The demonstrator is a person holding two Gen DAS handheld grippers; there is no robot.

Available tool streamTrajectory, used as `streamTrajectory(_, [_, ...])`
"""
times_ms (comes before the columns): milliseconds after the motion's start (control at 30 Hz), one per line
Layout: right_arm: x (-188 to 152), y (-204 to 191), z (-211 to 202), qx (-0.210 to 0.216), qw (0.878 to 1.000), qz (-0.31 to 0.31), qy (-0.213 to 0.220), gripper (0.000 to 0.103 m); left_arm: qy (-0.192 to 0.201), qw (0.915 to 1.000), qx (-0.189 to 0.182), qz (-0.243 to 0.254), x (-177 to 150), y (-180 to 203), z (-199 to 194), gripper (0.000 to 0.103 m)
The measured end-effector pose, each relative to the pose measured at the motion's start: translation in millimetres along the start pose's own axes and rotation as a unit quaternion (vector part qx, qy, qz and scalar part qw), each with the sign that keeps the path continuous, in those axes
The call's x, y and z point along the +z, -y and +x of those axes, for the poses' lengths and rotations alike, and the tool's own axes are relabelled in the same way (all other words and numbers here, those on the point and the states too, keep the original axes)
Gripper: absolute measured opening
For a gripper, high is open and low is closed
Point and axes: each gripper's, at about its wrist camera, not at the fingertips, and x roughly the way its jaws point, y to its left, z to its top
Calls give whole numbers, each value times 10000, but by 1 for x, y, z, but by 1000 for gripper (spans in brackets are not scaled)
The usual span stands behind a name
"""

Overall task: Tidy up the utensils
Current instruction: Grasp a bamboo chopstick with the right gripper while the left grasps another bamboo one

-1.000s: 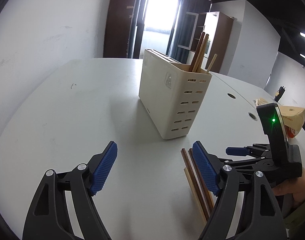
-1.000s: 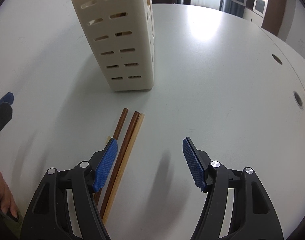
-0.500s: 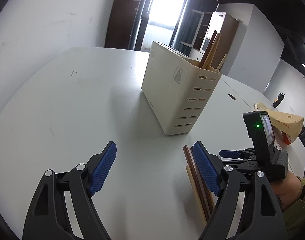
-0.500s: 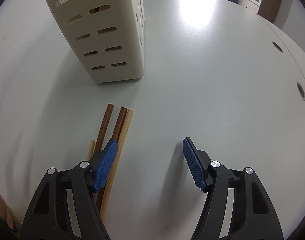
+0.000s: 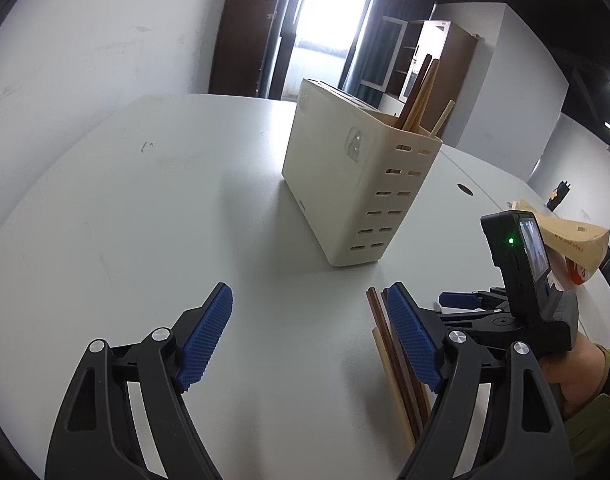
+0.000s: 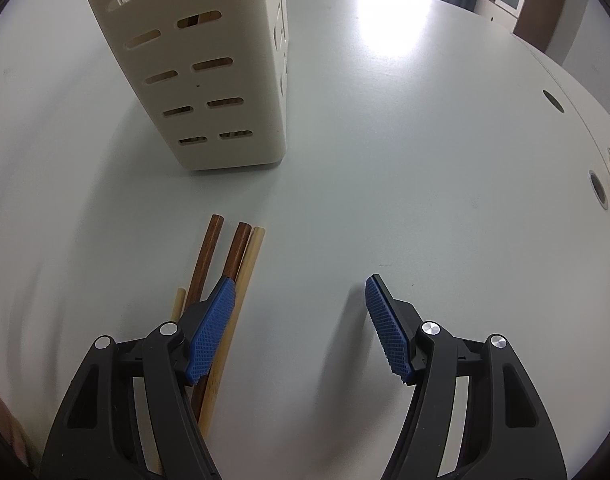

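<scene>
Chopsticks (image 6: 209, 280) under right hand-held gripper (image 6: 301, 320)

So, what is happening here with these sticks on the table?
A person holds a gripper in each hand and is sorting chopsticks into a cream slotted holder on the white table. Some chopsticks in the holder already stand upright. A few loose chopsticks lie flat in front of the holder. The right gripper hangs over them, jaws open, its left pad above the bundle, nothing gripped yet. The left gripper is open and empty beside them.
</scene>
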Motion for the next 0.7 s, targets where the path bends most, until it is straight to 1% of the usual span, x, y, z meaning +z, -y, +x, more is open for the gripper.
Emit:
streamTrajectory(33, [7,5,-1,4,10000,-26,8,67,1,10000,-3,7,0,1,0,79])
streamTrajectory(100, [5,0,2,-28,10000,-65,-61,67,5,10000,-9,16,-1,2,0,79])
streamTrajectory(167, [4,-6,3,-125,9998,-143,-27,67,-3,10000,-10,9,-1,1,0,79])
streamTrajectory(433, [-8,-6,-5,-92,9996,-252,-114,66,-219,9997,6,43,-4,5,8,79])
streamTrajectory(500, [-11,-7,-7,-68,9996,-269,-80,59,-313,9995,-19,77,-6,7,12,78])
streamTrajectory(533, [4,-8,-1,-61,9996,-258,-69,56,-370,9993,-34,101,-7,9,14,78])
streamTrajectory(600, [3,-8,-3,-42,9997,-243,-37,46,-487,9987,-46,148,-10,11,20,77])
streamTrajectory(700, [0,-5,-5,-32,9997,-232,-5,37,-755,9970,-118,151,-14,14,32,76])
